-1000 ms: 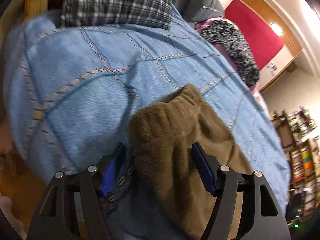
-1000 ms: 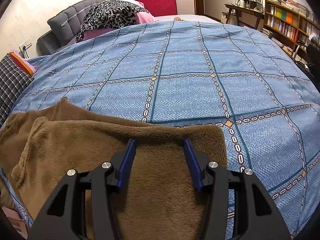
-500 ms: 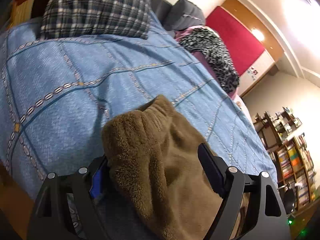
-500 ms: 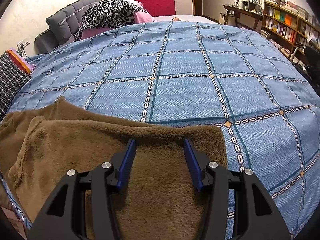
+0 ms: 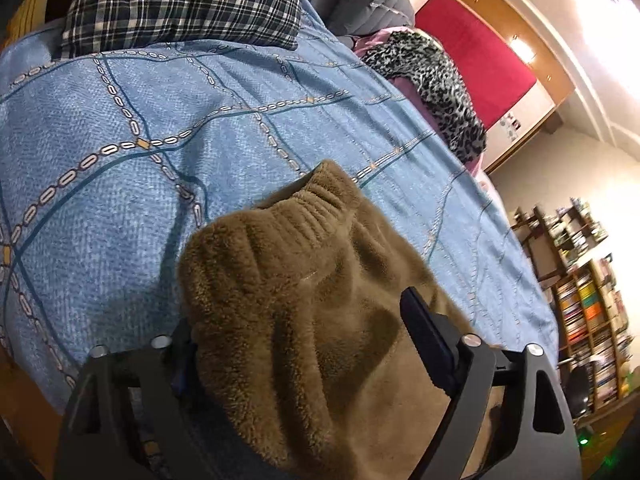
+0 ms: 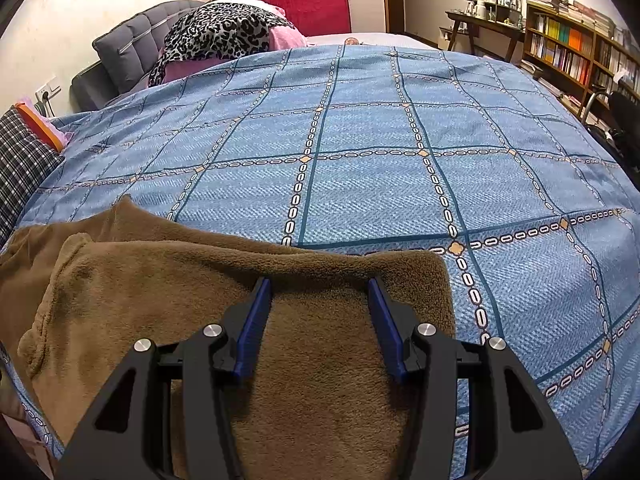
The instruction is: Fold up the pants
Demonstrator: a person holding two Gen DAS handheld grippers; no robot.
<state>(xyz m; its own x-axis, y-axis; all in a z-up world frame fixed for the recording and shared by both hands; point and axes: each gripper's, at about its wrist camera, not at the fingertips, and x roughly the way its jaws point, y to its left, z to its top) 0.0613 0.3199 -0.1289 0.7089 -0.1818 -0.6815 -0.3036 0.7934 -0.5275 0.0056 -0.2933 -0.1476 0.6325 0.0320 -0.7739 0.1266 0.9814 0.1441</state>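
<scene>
The brown fleece pants (image 6: 168, 280) lay on the bed's blue chain-patterned cover (image 6: 360, 168), near its front edge. The left claw (image 5: 304, 320) stood wide, a bunched fold with the ribbed waistband (image 5: 308, 208) between its jaws. The right claw (image 6: 320, 300) also stood wide, hovering over flat fleece, gripping nothing.
</scene>
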